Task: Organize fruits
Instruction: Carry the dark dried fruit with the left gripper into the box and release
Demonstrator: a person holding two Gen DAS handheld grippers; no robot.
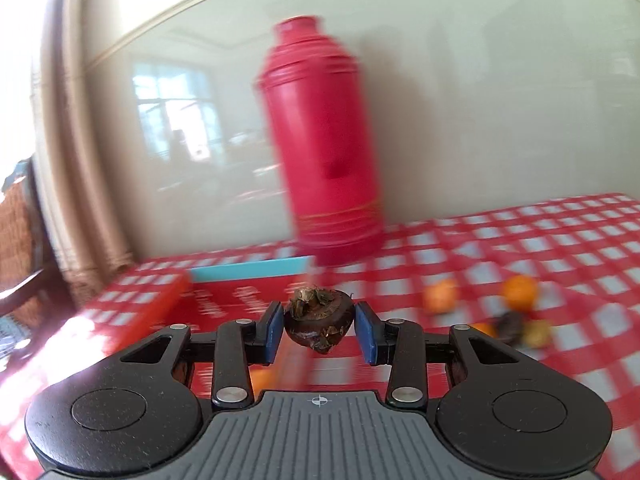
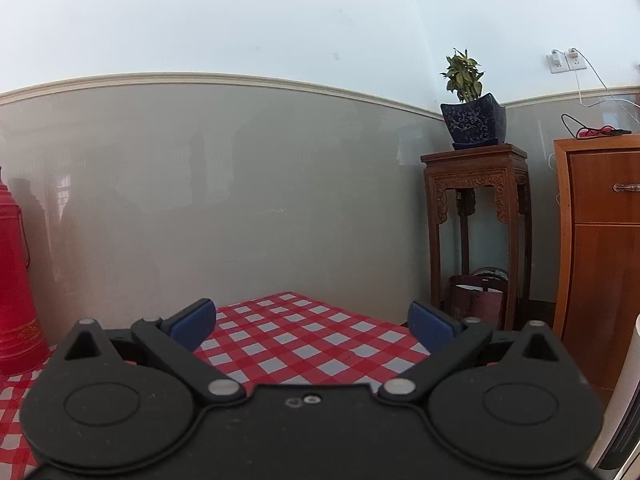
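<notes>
dark, wrinkled fruit (image 1: 319, 322), dry leafy cap

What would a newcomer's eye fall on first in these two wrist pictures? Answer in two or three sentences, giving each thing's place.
First the tall red flask, upright on the red checked tablecloth against the wall. Next the dark brown fruit clamped in the left gripper, with orange fruits loose to its right. In the right wrist view, the potted plant on a carved wooden stand stands out beyond the open right gripper.
</notes>
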